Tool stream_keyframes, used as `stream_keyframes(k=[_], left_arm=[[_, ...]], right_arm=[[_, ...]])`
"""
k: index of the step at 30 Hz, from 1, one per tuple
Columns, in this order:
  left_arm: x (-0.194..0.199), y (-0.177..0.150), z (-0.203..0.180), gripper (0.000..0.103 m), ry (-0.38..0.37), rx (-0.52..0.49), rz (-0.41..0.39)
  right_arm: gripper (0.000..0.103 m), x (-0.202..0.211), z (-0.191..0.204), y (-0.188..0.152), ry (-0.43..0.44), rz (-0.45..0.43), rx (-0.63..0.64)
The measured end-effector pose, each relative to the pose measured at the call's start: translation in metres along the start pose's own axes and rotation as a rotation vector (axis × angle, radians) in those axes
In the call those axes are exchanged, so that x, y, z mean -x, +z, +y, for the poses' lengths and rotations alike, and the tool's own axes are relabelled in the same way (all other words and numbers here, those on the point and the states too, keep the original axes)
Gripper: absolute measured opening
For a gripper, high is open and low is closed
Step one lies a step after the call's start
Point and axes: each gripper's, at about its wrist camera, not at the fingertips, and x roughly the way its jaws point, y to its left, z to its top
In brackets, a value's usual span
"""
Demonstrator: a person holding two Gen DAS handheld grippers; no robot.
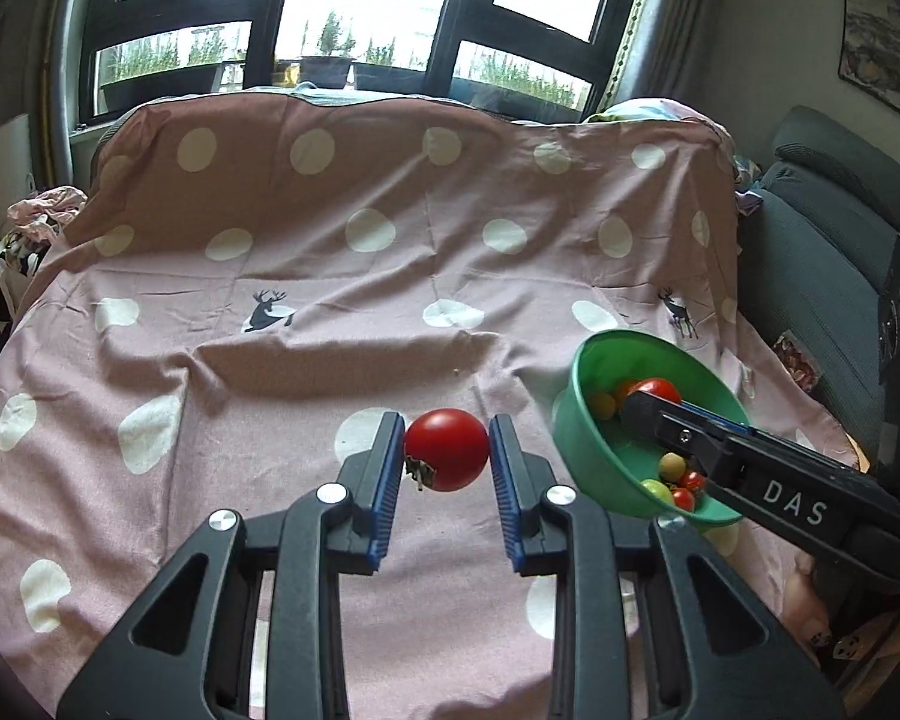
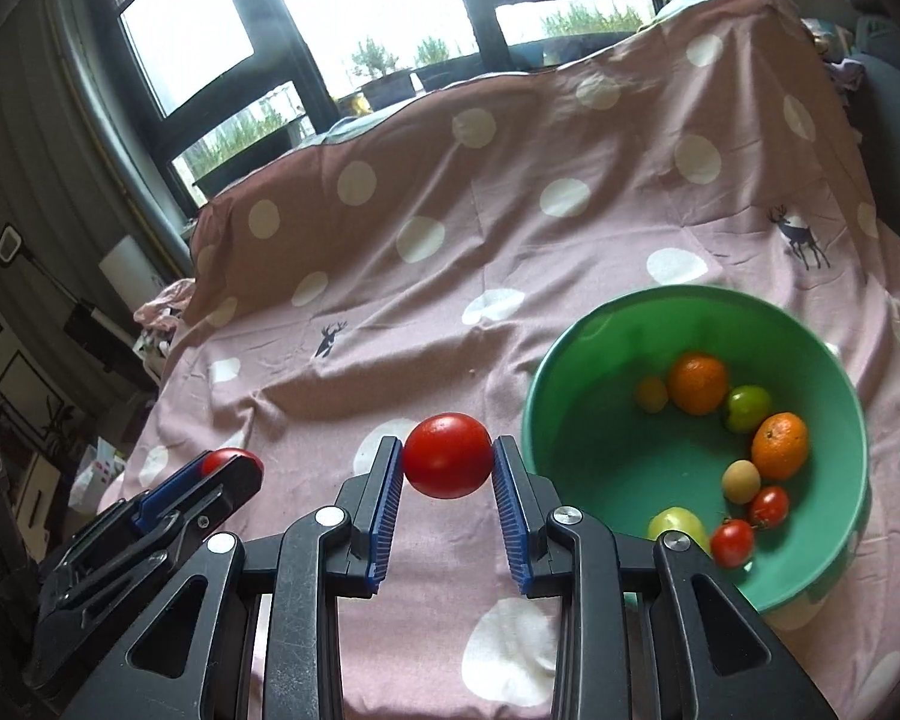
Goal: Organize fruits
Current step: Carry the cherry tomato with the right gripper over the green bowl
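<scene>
1. The left tool point(image 1: 447, 450) sits at lower centre of the left wrist view, its blue pads clamped narrow on a red tomato point(image 1: 446, 449) whose dried stem faces lower left. The fruit hangs clear of the cloth.
2. The right tool point(image 2: 447, 464) at lower centre of the right wrist view likewise pinches a second red tomato point(image 2: 447, 463) between its pads, also off the surface.
3. Each tool shows in the other's view: the right one crosses the lower right of the left wrist view, over the green bowl point(image 1: 582, 420); the left one lies at lower left of the right wrist view.
4. The bowl, at right in both views, already holds two oranges point(image 2: 698, 383), green fruits and small tomatoes. It rests on the pink dotted sheet point(image 1: 306, 276), which covers what looks like a sofa rather than a table.
5. Risks, as I judge them: both tomatoes are smooth and round, gripped only at their sides, so a jolt could let one slip; a hard squeeze could split the skin.
6. Two tools heading for one bowl may collide at the rim, and the soft sheet could let the bowl tip.
</scene>
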Motion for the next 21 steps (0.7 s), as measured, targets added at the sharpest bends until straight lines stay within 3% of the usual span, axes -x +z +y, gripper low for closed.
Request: stream_keyframes(k=[13, 21], left_arm=[[-0.037, 0.003, -0.077, 0.028, -0.094, -0.054, 0.054], [-0.068, -0.002, -0.111, 0.029, -0.102, -0.080, 0.113]], right_arm=[[0.032, 0.037, -0.066, 0.014, -0.034, -0.084, -0.128], [0.032, 0.030, -0.102, 0.013, -0.096, -0.027, -0.215]])
